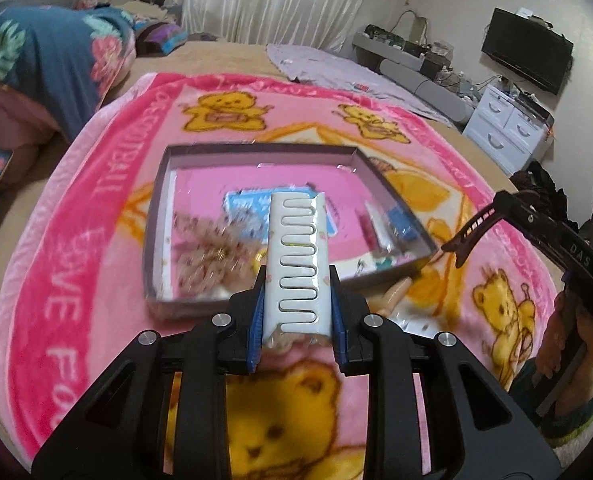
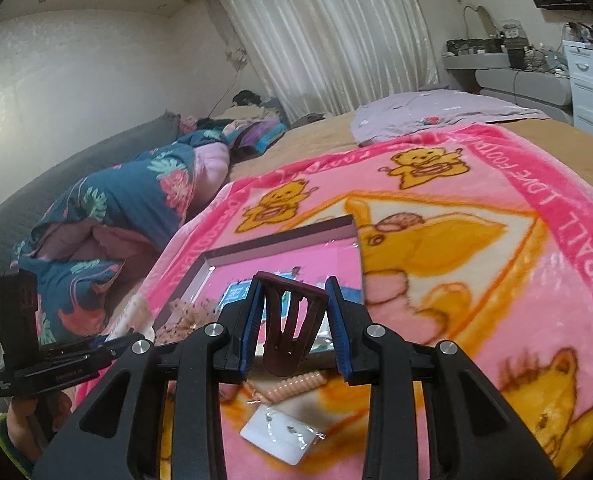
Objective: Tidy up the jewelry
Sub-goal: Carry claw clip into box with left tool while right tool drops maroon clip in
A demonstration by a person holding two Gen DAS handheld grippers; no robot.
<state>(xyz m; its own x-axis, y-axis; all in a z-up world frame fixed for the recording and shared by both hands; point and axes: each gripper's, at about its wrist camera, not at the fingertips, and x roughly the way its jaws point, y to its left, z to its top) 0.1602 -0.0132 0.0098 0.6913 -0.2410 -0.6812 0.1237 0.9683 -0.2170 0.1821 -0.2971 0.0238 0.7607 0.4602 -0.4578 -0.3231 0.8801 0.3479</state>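
Note:
My left gripper (image 1: 296,312) is shut on a white hair clip with comb slots (image 1: 298,264), held above the near edge of a grey shallow box (image 1: 256,150). The box holds a blue card (image 1: 248,206), a floral hair piece (image 1: 208,252) and small items. My right gripper (image 2: 294,320) is shut on a dark maroon hair clip (image 2: 290,320), above the box's near right corner (image 2: 280,236). In the left wrist view it shows at the right (image 1: 456,244). A peach spiral hair tie (image 2: 296,386) and a white earring card (image 2: 282,434) lie on the blanket below it.
A pink teddy-bear blanket (image 1: 108,184) covers the bed. A blue floral duvet (image 1: 48,56) is piled at the far left. A lilac cloth (image 1: 336,68) lies at the far side. A white drawer unit (image 1: 504,128) and TV (image 1: 526,50) stand at the right.

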